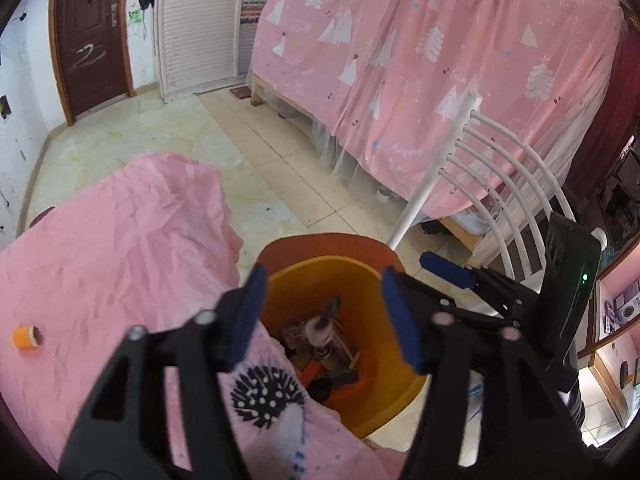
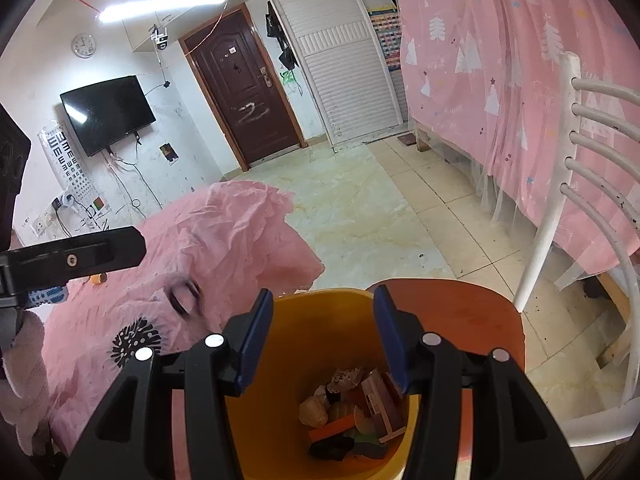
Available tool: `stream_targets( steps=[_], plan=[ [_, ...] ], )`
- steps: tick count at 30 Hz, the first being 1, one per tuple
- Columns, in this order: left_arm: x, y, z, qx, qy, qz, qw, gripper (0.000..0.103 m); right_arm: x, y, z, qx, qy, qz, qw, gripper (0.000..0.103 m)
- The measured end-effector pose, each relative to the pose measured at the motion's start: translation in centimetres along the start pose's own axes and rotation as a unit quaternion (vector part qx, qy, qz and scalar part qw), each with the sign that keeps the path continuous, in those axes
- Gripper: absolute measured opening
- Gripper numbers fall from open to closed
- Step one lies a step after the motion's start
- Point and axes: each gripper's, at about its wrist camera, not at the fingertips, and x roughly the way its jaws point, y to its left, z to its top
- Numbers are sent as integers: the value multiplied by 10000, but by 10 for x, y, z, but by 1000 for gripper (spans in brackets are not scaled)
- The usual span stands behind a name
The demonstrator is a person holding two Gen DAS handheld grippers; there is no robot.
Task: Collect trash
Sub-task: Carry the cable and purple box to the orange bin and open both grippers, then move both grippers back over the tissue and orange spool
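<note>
Left gripper (image 1: 322, 316): hovering over the mouth of the bin, jaws standing spread apart, nothing between the blue pads (image 1: 250, 312).
Right gripper (image 2: 322, 336): also hanging over the bin, jaws spread wide, gripping nothing; its fingertip (image 1: 446, 266) is showing just beside the left one in the left wrist view.
Bin (image 1: 360, 280): a yellow bucket, sitting upright on the orange seat (image 2: 460, 308) of a white chair (image 2: 560, 152), touching the edge of the table.
Trash in bin (image 2: 356, 408): mixed scraps lying on the bottom, including crumpled paper, a small carton, an orange strip and dark pieces. In the left wrist view a blurred pale item (image 1: 320, 326) is showing inside the bin; whether it is falling or resting cannot be told.
Table (image 1: 100, 240): draped in a wrinkled pink cloth bearing a black printed pattern (image 1: 266, 394).
Item on table: a small orange roll (image 1: 26, 337) is lying on its side on the cloth, well apart from the bin.
Blurred dark ring (image 2: 185, 295): appearing above the cloth near the bin; its identity cannot be told.
</note>
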Motion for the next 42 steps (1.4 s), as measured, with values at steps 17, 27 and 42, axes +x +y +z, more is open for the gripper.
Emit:
stream_targets(
  steps=[17, 27, 42],
  plan=[
    [-57, 51, 1, -321, -448, 287, 9981, 65, -11, 71, 39, -591, -278, 27, 9979, 43],
    [-114, 124, -7, -552, -748, 1121, 9893, 67, 12, 168, 57, -1321, -192, 354, 9904, 55],
    [-155, 258, -42, -1143, -635, 2098, 9690, 76, 66, 316, 54, -2501, 199, 638, 9659, 56]
  ],
)
